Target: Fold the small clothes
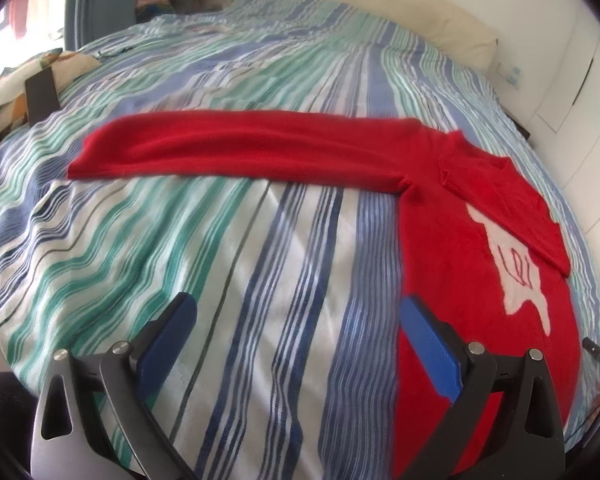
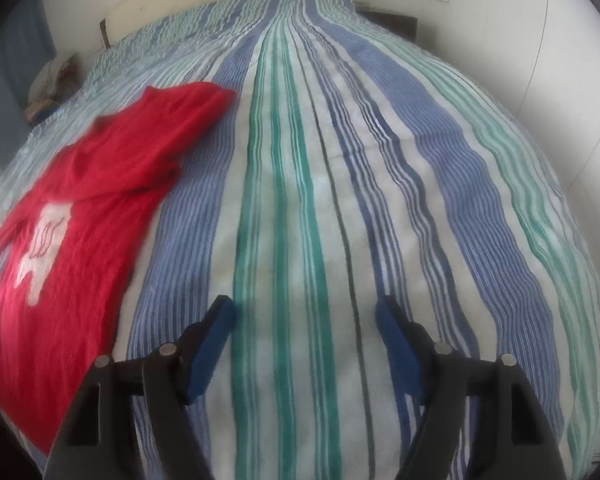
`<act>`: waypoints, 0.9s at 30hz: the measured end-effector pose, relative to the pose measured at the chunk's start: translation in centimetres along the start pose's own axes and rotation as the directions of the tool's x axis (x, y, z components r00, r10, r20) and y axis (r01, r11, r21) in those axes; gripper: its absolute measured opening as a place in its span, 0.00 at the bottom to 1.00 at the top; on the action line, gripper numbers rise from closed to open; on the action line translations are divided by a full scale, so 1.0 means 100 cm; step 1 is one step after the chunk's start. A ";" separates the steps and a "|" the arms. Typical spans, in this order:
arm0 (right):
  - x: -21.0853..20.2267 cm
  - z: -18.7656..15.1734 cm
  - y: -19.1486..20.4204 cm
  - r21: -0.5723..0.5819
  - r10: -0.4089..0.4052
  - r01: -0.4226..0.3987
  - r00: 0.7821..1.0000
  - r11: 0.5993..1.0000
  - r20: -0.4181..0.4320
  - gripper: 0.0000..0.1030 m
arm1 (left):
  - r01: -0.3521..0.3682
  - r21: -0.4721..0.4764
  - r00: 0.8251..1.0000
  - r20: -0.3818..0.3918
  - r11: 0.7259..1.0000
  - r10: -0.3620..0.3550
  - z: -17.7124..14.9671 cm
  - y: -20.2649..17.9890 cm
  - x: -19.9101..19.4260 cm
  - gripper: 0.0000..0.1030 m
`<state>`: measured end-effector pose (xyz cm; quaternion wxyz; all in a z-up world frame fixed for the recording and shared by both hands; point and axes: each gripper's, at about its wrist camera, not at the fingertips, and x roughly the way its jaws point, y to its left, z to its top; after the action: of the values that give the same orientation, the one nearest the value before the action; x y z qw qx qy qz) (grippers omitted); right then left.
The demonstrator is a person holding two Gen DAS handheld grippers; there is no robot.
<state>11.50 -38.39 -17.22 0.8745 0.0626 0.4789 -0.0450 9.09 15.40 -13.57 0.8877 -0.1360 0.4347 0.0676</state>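
Observation:
A red sweater (image 1: pixel 452 248) with a white figure on its front lies flat on the striped bedspread (image 1: pixel 236 248). One long sleeve (image 1: pixel 236 146) stretches out to the left; the other sleeve is folded across the body. My left gripper (image 1: pixel 298 312) is open and empty, just left of the sweater's body, its right finger over the red edge. In the right wrist view the sweater (image 2: pixel 84 216) lies at the left. My right gripper (image 2: pixel 305 316) is open and empty above bare bedspread (image 2: pixel 340 200), to the right of the sweater.
A cream headboard cushion (image 1: pixel 380 4) runs along the far side of the bed. White cupboards (image 1: pixel 580 112) stand at the right. A patterned pillow (image 1: pixel 40 76) and clutter lie at the far left by the window.

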 end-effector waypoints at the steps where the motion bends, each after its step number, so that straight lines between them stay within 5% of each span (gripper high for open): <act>1: 0.000 -0.005 -0.003 0.005 -0.007 0.007 1.000 1.000 0.011 0.78 | -0.003 0.006 1.000 -0.002 1.000 0.003 -0.001 -0.001 0.000 0.99; 12: 0.007 -0.030 0.021 -0.007 -0.031 0.032 0.993 0.999 0.118 0.98 | -0.003 -0.007 1.000 -0.017 1.000 0.003 -0.001 0.002 0.004 0.99; 27: 0.009 -0.036 0.022 -0.019 -0.026 0.029 0.990 0.999 0.138 1.00 | 0.008 -0.019 1.000 -0.026 1.000 -0.009 0.001 0.002 0.007 0.99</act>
<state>9.32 -35.70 -19.75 0.9053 0.0435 0.4187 -0.0562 9.53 15.62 -14.08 0.8808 -0.1472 0.4451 0.0661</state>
